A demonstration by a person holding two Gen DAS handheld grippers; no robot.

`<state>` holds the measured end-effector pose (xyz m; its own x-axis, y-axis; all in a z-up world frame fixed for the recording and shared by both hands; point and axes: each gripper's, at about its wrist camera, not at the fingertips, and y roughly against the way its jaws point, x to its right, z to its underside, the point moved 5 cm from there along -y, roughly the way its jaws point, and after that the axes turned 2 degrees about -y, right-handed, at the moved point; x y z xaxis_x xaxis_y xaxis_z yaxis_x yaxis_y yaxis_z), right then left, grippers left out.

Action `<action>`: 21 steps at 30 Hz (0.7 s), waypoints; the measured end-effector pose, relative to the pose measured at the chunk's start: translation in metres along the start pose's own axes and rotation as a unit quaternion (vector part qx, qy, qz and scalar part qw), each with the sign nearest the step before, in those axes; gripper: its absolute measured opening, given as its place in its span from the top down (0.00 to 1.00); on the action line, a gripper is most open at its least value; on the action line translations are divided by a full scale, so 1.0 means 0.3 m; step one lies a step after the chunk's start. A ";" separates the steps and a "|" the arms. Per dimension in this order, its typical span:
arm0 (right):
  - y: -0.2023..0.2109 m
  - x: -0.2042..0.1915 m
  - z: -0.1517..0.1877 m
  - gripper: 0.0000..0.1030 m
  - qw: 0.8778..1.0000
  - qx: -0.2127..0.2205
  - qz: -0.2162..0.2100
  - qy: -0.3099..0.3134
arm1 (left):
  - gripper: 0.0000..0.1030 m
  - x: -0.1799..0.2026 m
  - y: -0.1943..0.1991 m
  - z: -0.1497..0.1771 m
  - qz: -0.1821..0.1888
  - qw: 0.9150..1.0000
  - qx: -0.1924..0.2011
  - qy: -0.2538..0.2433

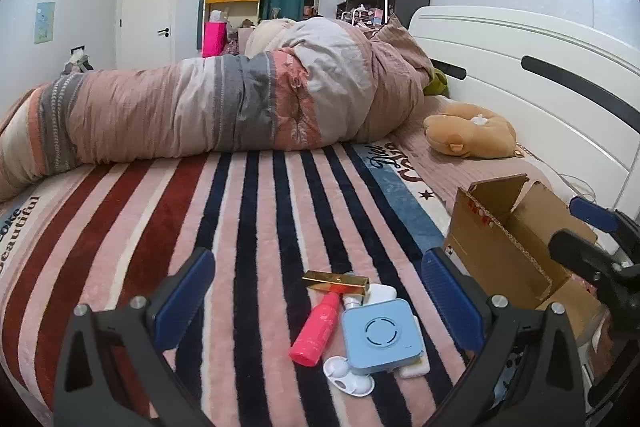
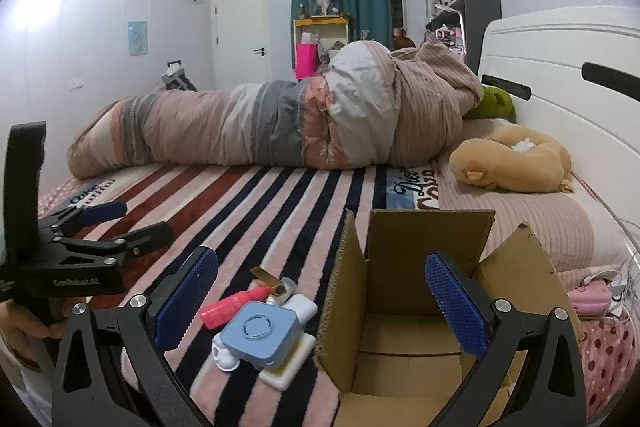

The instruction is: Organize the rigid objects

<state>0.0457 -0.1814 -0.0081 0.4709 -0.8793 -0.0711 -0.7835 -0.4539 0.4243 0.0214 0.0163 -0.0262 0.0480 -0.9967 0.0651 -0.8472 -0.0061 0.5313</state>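
1. The left gripper (image 1: 318, 291) is on the left side, above the striped blanket (image 1: 248, 211). Its jaws stand wide apart and hold nothing. In the left wrist view the pile of small objects lies between its two fingers, but I see no contact with any of them.

2. Next to the right is the pile, and it looks untouched. The pink bottle (image 1: 314, 327) lies on its side. The gold bar-shaped case (image 1: 335, 283) lies across the bottle's top end. The light blue square device (image 1: 382, 335) rests on several white pieces, and a white contact lens case (image 1: 348, 375) is at its near corner. All objects are on the blanket, just beside the box.

3. Then comes the cardboard box (image 2: 348, 291), open, with the flaps up. As far as the right wrist view shows, only bare cardboard is inside.

4. The right gripper (image 2: 322, 297) hovers over the box. Its jaws are also spread wide, with nothing in them.

5. My judgement: the task is at the very beginning. No object is stored yet, and the whole pile is left to be moved, probably into the box.
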 end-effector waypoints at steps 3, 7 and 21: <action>0.009 -0.015 -0.008 0.00 1.000 0.001 -0.007 0.001 | 0.00 -0.009 0.004 0.006 -0.001 1.000 -0.001 0.003; 0.023 -0.035 -0.006 0.00 1.000 0.001 -0.005 0.008 | 0.00 -0.014 0.004 0.014 -0.005 1.000 -0.006 0.001; 0.020 -0.044 0.008 0.00 1.000 -0.011 -0.002 0.002 | 0.00 -0.034 0.014 0.026 -0.013 1.000 -0.007 0.005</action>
<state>0.0338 -0.1729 -0.0068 0.4749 -0.8773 -0.0696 -0.7731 -0.4537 0.4432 0.0134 0.0260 -0.0312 0.0761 -0.9953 0.0593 -0.8385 -0.0317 0.5440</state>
